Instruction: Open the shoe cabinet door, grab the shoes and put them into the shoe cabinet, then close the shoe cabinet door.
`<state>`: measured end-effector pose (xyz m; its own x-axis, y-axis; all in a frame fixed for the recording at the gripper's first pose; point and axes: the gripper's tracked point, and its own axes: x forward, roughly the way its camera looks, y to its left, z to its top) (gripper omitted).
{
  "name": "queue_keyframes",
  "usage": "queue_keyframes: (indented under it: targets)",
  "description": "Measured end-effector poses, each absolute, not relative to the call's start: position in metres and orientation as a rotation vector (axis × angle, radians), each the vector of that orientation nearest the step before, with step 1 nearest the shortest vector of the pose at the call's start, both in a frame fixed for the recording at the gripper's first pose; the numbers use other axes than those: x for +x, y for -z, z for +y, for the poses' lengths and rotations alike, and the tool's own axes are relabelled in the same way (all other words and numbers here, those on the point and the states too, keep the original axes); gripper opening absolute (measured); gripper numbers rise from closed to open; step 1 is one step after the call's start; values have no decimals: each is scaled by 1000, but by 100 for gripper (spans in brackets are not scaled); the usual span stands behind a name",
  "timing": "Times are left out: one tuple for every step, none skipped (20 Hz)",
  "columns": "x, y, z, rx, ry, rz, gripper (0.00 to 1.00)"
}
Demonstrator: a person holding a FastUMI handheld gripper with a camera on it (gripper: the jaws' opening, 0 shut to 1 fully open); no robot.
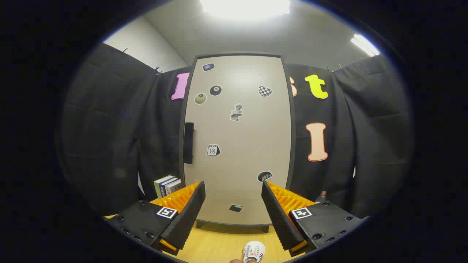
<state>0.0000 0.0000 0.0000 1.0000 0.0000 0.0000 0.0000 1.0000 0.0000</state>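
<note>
Fingers: the gripper (233, 190) has its fingers spread wide, holding nothing, aimed at the lower part of the shoe cabinet door (237, 146).
Door: shut, upright on the wooden surface (219, 244), beyond the fingers; its dark handle (188, 143) runs along the left edge, above and beyond the left finger.
Shoe: a white shoe (253, 252) lies on the surface below and between the fingers, nearer than the cabinet; little of it is visible, so I cannot tell which way it points.
Risk, handle: the handle is slim and flush to the edge; an off-centre approach could slip off it or push the cabinet back.
Risk, swing: the door may sweep the surface just ahead of the shoe.
Risk, neighbours: books (168, 184) stand just left of the cabinet foot, near the left finger's path.
</note>
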Motion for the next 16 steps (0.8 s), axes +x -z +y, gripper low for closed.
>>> queue_keyframes:
  targets:
    - [-2, -2, 2, 2, -4, -3, 97]
    - [-4, -4, 5, 5, -7, -8, 97]
    - [-5, -6, 6, 6, -8, -12, 97]
    - [-6, -8, 9, 1, -12, -17, 97]
    - [-5, -10, 12, -9, -16, -21, 97]
    - [-5, -12, 14, -18, -19, -23, 97]
    - [-4, -12, 15, -23, -21, -23, 97]
    - [-5, -13, 17, -21, -23, -23, 97]
    - [-5, -13, 19, -15, -26, -23, 97]
    - [-6, -14, 20, -10, -27, -22, 97]
    - [-6, -14, 22, -8, -28, -21, 97]
    - [-6, -13, 24, -10, -29, -17, 97]
    - [-6, -12, 24, -13, -30, -12, 97]
    - [-6, -10, 25, -16, -32, -6, 97]
    - [-6, -9, 25, -17, -35, -2, 97]
    - [-6, -8, 25, -17, -35, -2, 97]
